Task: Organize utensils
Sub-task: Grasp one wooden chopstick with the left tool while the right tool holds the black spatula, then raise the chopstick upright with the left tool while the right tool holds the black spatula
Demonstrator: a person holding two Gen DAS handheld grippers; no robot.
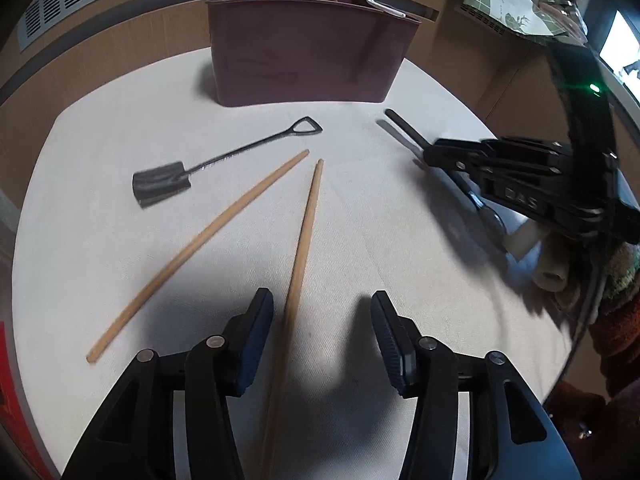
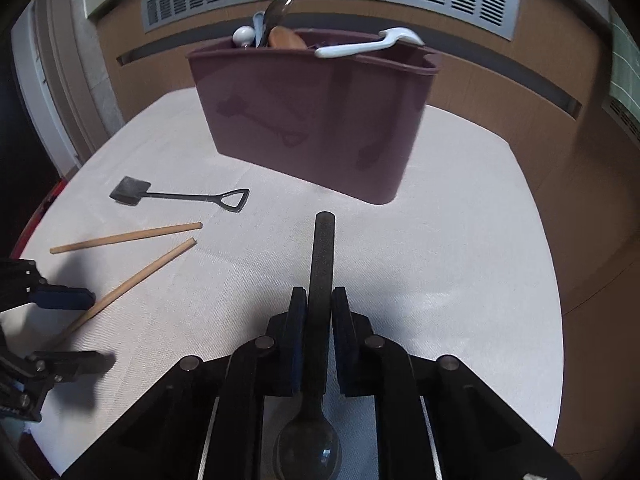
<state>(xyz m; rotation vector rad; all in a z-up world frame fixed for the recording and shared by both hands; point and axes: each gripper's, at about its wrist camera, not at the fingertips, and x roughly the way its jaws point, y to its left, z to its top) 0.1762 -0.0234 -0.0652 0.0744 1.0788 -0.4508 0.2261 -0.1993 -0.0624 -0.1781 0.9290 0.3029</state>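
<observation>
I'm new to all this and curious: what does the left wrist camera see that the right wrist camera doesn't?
Only the left wrist view shows the whole right gripper from outside, and cluttered shelves at upper right.

Only the right wrist view shows the dark spoon clamped between that gripper's fingers, bowl toward the camera.

Both show the maroon utensil holder, the small shovel-shaped spoon, two wooden chopsticks on the white table, and the open left gripper straddling one chopstick.

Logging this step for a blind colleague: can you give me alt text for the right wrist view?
The right gripper is shut on a dark spoon, its handle pointing ahead toward the maroon utensil caddy on a white table. At left lie two wooden chopsticks, a small black shovel-shaped utensil and the open left gripper.
</observation>
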